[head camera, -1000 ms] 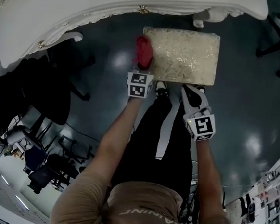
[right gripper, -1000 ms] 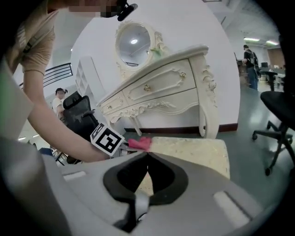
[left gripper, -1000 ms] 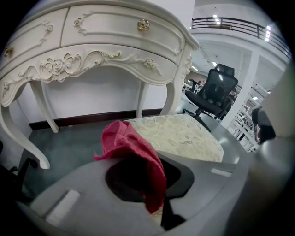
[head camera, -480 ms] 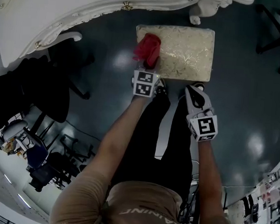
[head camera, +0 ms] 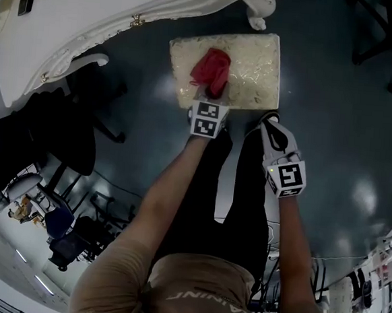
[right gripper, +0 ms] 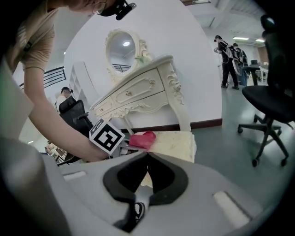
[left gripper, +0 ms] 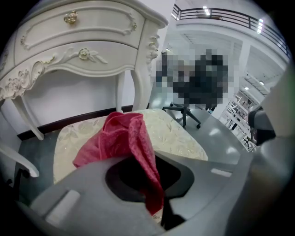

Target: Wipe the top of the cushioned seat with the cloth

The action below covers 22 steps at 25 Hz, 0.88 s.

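The cushioned seat (head camera: 254, 62) is a cream, floral-patterned stool top on the dark floor in front of me. A red cloth (head camera: 211, 70) lies bunched on its left half. My left gripper (head camera: 212, 97) is shut on the cloth's near end and holds it over the seat's near edge. In the left gripper view the red cloth (left gripper: 131, 145) hangs between the jaws, with the seat (left gripper: 175, 136) beyond it. My right gripper (head camera: 268, 127) hovers shut and empty near the seat's front right corner. From the right gripper view, cloth (right gripper: 143, 139) and seat (right gripper: 177, 140) show ahead.
A white ornate dressing table (head camera: 92, 16) stands just beyond and left of the seat; its curved leg (head camera: 255, 5) is by the far edge. Black office chairs (head camera: 89, 144) stand at left and one (right gripper: 269, 103) at right. My legs and shoes are right under the grippers.
My left gripper has carried the red cloth from the seat's left edge rightward and inward onto the seat top. The right gripper stayed by the front right corner.
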Each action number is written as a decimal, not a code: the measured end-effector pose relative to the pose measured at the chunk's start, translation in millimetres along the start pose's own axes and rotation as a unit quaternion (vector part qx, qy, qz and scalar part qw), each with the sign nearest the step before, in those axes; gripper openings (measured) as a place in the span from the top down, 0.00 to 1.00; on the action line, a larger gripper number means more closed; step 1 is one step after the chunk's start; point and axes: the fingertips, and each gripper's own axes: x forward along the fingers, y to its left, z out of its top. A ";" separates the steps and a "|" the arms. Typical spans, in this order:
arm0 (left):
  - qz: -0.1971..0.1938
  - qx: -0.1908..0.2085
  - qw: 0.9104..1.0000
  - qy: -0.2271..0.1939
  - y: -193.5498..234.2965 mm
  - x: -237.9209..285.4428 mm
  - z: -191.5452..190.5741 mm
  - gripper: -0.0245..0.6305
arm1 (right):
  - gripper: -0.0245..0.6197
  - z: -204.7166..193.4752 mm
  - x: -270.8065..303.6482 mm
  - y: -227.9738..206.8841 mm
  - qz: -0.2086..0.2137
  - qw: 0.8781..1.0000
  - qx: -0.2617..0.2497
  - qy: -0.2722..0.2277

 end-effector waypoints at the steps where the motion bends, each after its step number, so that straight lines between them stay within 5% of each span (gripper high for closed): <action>1: -0.002 0.002 1.000 0.001 -6.0 2.9 2.2 0.90 | 0.96 -0.7 -2.8 -4.6 0.000 1.000 0.000 0.000; 22: -0.047 0.024 0.998 0.024 -144.4 66.6 47.7 0.90 | 0.96 -13.4 -58.2 -105.8 -0.017 0.999 0.035 -0.008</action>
